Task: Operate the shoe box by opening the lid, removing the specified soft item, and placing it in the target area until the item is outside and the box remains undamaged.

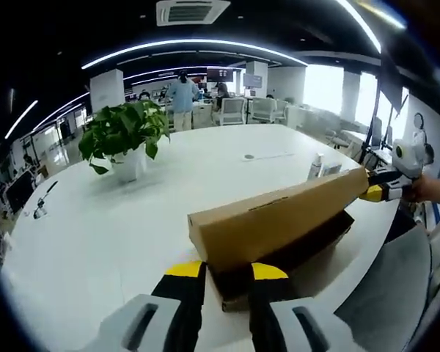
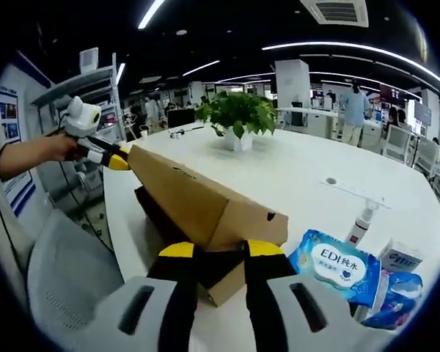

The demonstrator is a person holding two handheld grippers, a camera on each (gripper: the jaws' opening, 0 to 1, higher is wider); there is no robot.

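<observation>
Left gripper view: a cardboard shoe box [image 1: 279, 242] lies on a white table [image 1: 132, 220], its lid [image 1: 279, 213] tilted up and lifted off the base. The left gripper [image 1: 226, 273] grips one end of the lid, jaws clamped on its edge; the right gripper [image 1: 385, 192] (at the far end) pinches the opposite corner. A potted plant [image 1: 125, 136] stands well apart. In the right gripper view, a wipes packet [image 2: 337, 268] lies near the box.

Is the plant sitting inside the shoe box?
No, the potted plant stands on the white table, well apart from the shoe box.
</observation>
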